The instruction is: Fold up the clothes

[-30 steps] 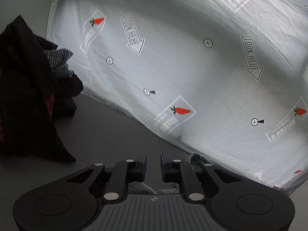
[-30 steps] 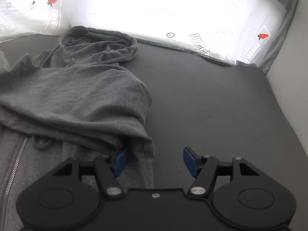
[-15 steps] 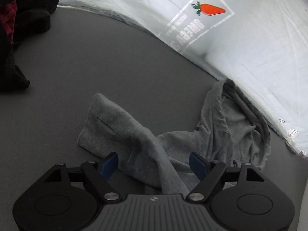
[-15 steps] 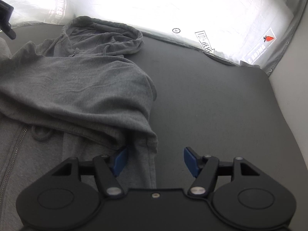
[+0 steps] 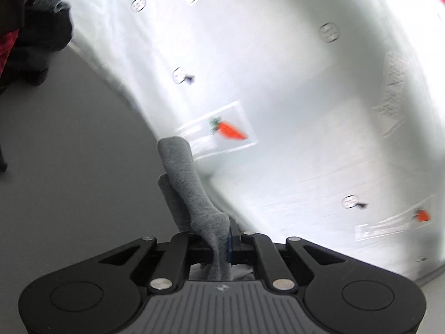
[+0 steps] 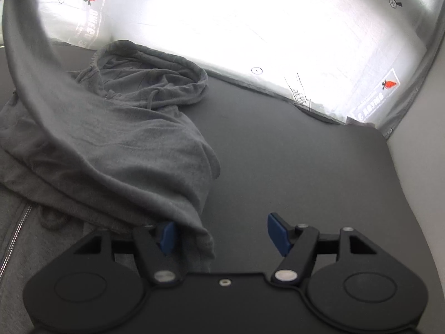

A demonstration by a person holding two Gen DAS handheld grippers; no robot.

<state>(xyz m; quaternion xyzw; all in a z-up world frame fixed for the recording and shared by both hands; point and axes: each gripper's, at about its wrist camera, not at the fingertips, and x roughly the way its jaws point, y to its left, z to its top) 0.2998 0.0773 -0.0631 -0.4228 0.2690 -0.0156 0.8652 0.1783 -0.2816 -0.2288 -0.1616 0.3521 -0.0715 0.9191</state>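
L gripper (image 5: 222, 246) was clamped on hoodie (image 6: 133, 144) sleeve (image 5: 189, 194); R gripper (image 6: 221, 235) was held wide open, empty. Sleeve could've slipped w/ fast swing.

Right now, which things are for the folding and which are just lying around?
For the folding:
grey zip hoodie
its sleeve, clamped in the left gripper
right gripper, open

Just lying around:
pile of dark clothes
carrot-print backdrop

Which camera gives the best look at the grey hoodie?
The right wrist view. There the hoodie lies spread on the dark table, with hood, drawstring and zipper showing, beside the open right tool. The left wrist view shows only a narrow strip of it clamped in the shut left tool.
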